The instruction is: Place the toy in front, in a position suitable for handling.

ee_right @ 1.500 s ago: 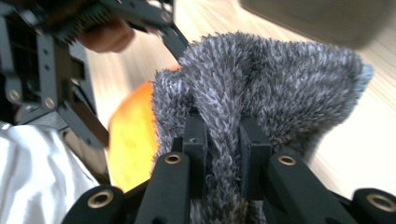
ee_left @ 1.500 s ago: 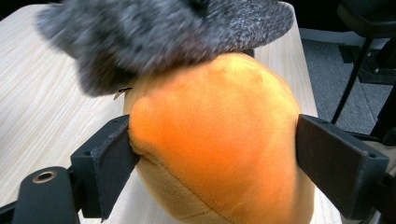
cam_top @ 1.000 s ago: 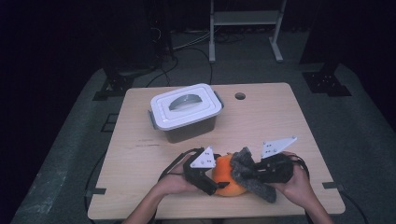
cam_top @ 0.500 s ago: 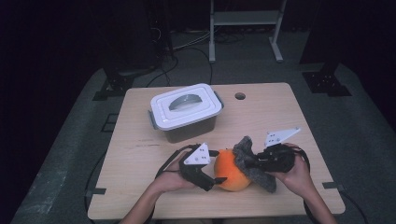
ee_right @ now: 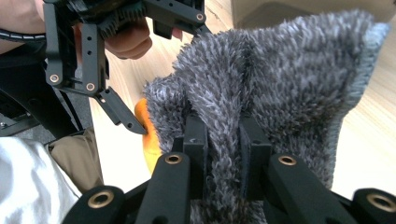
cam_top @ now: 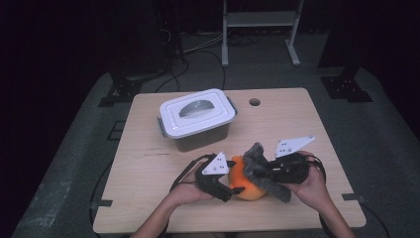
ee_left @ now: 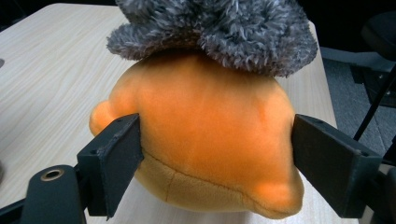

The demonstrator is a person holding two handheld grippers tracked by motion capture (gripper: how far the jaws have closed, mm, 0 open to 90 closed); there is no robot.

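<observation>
A: What is hidden? The orange plush toy sits at the table's 6 o'clock edge; its far side lies under the grey fuzzy cloth, and its face cannot be made out.

B: Any writing? None legible on the white-lidded plastic box at 11 o'clock of the toy; contents hidden.

A: Left gripper: jaws spread wide, flat black pads flanking the smooth, rounded toy, the left pad touching; contact on the right unclear.

B: Right gripper: jaws pinching a fold of shaggy cloth. Table is pale wood grain.
</observation>
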